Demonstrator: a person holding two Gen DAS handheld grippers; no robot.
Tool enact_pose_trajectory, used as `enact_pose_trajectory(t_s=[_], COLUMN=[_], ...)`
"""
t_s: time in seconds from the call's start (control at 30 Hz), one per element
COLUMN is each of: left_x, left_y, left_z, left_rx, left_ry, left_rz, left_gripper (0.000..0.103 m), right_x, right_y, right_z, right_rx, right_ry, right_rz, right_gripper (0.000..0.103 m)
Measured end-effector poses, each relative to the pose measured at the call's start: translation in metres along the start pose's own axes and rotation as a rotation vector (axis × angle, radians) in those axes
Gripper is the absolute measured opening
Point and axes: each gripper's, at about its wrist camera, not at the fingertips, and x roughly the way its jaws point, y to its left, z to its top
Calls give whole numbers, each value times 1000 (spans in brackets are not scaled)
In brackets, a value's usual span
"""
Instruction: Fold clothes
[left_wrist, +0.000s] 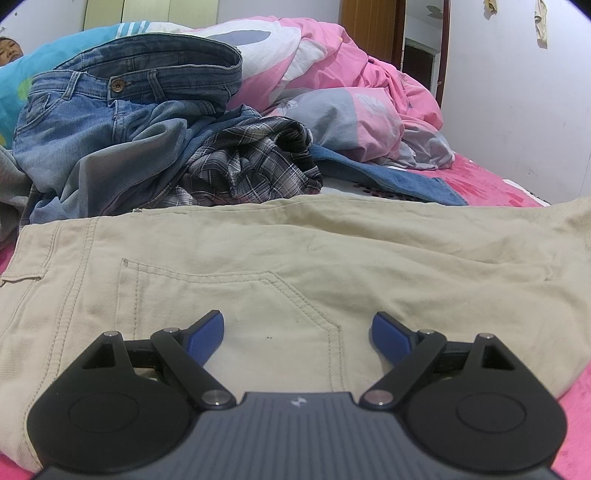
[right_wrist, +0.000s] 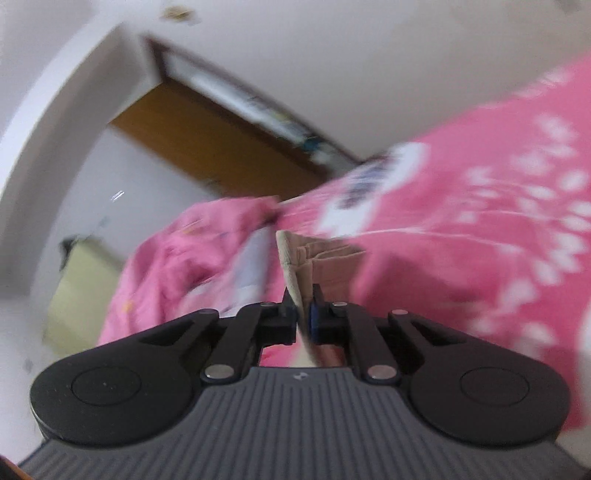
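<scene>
Left wrist view only: blue jeans (left_wrist: 122, 110) piled at far left, a checked shirt (left_wrist: 255, 166) just beside them, a pink quilt (left_wrist: 369, 92) further right, and tan trousers (left_wrist: 295, 258) lying flat on the pink bed (left_wrist: 491, 184) under the left gripper (left_wrist: 297, 330), jaws spread wide and holding nothing. Right wrist view only, tilted and blurry: right gripper (right_wrist: 303, 314), jaws pressed together on an edge of the tan trousers, lifted off the bed, brown door (right_wrist: 207, 140) behind.

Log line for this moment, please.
left hand-held gripper: open over khaki trousers | right hand-held gripper: shut on trouser hem | fold: started
</scene>
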Motion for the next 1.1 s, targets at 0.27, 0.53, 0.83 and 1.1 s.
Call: enact_pose_trajectory(t_s=[0.27, 0.53, 0.83, 1.1], left_x=[-18, -79, -143, -158], left_y=[12, 61, 125, 173], left_z=[6, -6, -35, -72], left_rx=[-84, -274, -446, -565], left_ry=[-28, -90, -229, -318], left_rz=[2, 33, 55, 55], left_gripper=[89, 89, 89, 89], right_x=[-7, 4, 30, 8], right_y=[129, 224, 258, 325], right_z=[-64, -169, -336, -391], right_rx=[-187, -261, -199, -340], right_ry=[149, 332, 665, 665], right_rz=[252, 427, 453, 576], right_gripper=[5, 5, 5, 5])
